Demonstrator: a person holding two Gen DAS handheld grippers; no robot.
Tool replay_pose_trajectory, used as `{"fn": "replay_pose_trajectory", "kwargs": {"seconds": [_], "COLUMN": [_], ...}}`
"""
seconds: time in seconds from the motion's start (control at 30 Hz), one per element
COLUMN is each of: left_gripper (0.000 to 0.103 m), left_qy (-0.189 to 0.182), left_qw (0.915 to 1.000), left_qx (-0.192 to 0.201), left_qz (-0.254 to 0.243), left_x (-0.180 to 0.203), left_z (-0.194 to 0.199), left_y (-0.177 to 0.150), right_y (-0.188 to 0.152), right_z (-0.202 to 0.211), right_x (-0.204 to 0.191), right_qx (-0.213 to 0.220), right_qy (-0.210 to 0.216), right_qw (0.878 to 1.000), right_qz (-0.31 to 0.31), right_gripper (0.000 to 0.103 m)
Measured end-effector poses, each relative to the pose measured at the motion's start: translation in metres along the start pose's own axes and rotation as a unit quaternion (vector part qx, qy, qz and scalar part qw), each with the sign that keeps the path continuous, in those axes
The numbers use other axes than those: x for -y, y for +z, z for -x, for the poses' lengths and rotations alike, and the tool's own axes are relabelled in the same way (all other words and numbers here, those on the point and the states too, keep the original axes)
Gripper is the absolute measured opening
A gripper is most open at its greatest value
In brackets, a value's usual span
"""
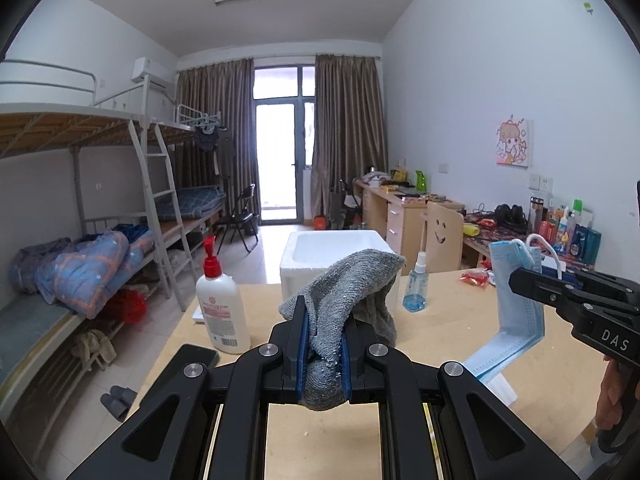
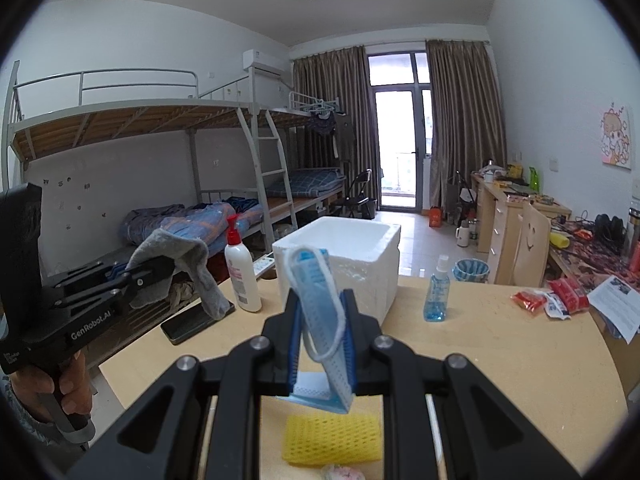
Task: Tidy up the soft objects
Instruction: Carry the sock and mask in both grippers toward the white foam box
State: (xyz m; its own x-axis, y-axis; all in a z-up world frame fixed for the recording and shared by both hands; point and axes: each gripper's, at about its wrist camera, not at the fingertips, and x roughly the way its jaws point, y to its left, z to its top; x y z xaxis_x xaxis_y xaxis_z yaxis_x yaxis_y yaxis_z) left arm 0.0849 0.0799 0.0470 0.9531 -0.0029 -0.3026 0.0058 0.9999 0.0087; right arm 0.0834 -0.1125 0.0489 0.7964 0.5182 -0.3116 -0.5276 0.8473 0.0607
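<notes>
My left gripper [image 1: 323, 334] is shut on a grey knitted sock [image 1: 352, 284] and holds it above the wooden table [image 1: 440, 312]; it also shows in the right wrist view [image 2: 154, 266] with the sock [image 2: 188, 256] drooping. My right gripper [image 2: 322, 332] is shut on a blue face mask [image 2: 320, 300]; in the left wrist view it [image 1: 520, 276] holds the mask [image 1: 516, 300] hanging down. A white foam box [image 2: 360, 264], open on top, stands on the table ahead, also seen in the left wrist view [image 1: 316, 256]. A yellow foam net [image 2: 332, 436] lies under my right gripper.
A lotion pump bottle [image 1: 220, 308], a blue spray bottle [image 1: 416, 284] and a black phone [image 2: 192, 322] stand or lie on the table. Red snack packets [image 2: 556, 296] lie at the right. Bunk beds [image 2: 180, 168] line the left wall, desks the right.
</notes>
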Motion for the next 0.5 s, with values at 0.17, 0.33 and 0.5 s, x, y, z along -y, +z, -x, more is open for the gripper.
{"fn": "replay_pose_trajectory", "kwargs": {"seconds": [0.17, 0.33, 0.5], "left_gripper": [0.014, 0.014, 0.014], "left_qy": [-0.001, -0.002, -0.006], "left_qw": [1.0000, 1.0000, 0.9999], "left_qx": [0.002, 0.004, 0.005], "left_qz": [-0.004, -0.008, -0.008], "left_x": [0.002, 0.001, -0.001], "left_z": [-0.006, -0.013, -0.022], "left_y": [0.009, 0.016, 0.029], "right_y": [0.013, 0.023, 0.035], "right_z": [-0.009, -0.018, -0.026], "right_x": [-0.002, -0.002, 0.003], "right_qx": [0.000, 0.003, 0.003], "right_qy": [-0.001, 0.000, -0.002], "right_qw": [1.000, 1.000, 1.000], "right_qz": [0.010, 0.016, 0.019], "right_gripper": [0.022, 0.022, 0.022]}}
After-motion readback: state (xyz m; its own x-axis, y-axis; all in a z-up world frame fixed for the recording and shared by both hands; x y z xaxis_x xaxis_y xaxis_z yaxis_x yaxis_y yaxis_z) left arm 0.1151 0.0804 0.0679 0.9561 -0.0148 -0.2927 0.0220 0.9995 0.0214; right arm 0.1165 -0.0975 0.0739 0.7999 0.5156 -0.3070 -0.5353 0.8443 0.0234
